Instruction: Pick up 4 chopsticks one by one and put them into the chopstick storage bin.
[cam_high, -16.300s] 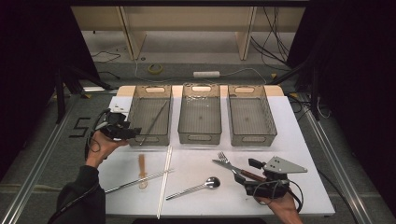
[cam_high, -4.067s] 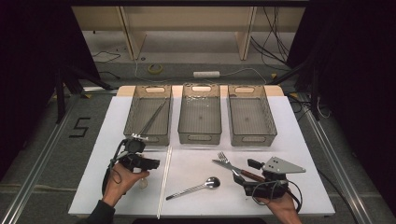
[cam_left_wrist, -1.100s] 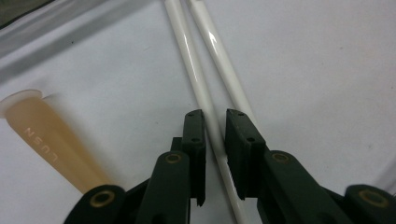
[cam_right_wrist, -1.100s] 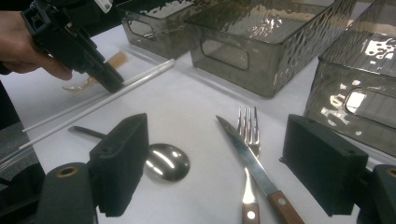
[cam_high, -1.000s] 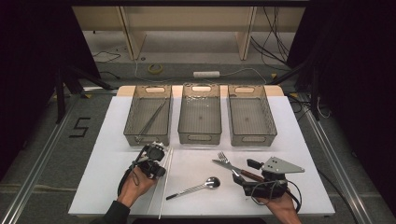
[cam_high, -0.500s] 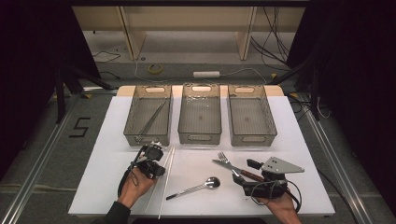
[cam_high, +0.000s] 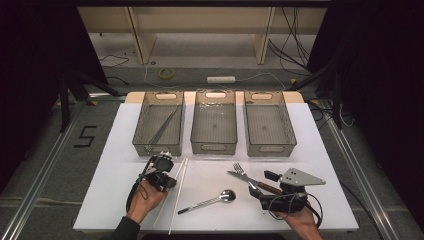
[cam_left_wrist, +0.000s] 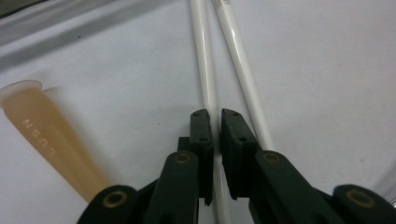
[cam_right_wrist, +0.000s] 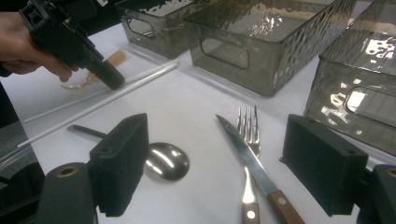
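1. In front of the left bin (cam_high: 159, 125), your left gripper (cam_high: 161, 172) sits low over the white table (cam_high: 320, 150), and its jaws have just been closing on one of the two white chopsticks (cam_high: 177, 192).
2. In the left gripper view, the pads (cam_left_wrist: 201, 135) pinch the left-hand chopstick (cam_left_wrist: 206, 70), with only a narrow slit between the jaws; the other chopstick (cam_left_wrist: 243, 70) runs just beside the right pad, outside the grip.
3. Both chopsticks lie on the table, starting just in front of the left bin's near right corner and running toward your edge of the table.
4. A pale, translucent amber utensil handle (cam_left_wrist: 44, 135) lies on the table on the far side of your left gripper from the middle bin; its other end is hidden.
5. A thin pair of metal sticks (cam_high: 165, 126) already rests slantwise inside the left bin.
6. Well to the right of the left bin, your right gripper (cam_high: 280, 192) rests near the table's front edge with its jaws wide apart and nothing between them.
7. Between the right gripper and the left bin lie a fork (cam_right_wrist: 247, 140), a wooden-handled knife (cam_right_wrist: 247, 158) touching it, and a spoon (cam_right_wrist: 163, 161) nearer the chopsticks.
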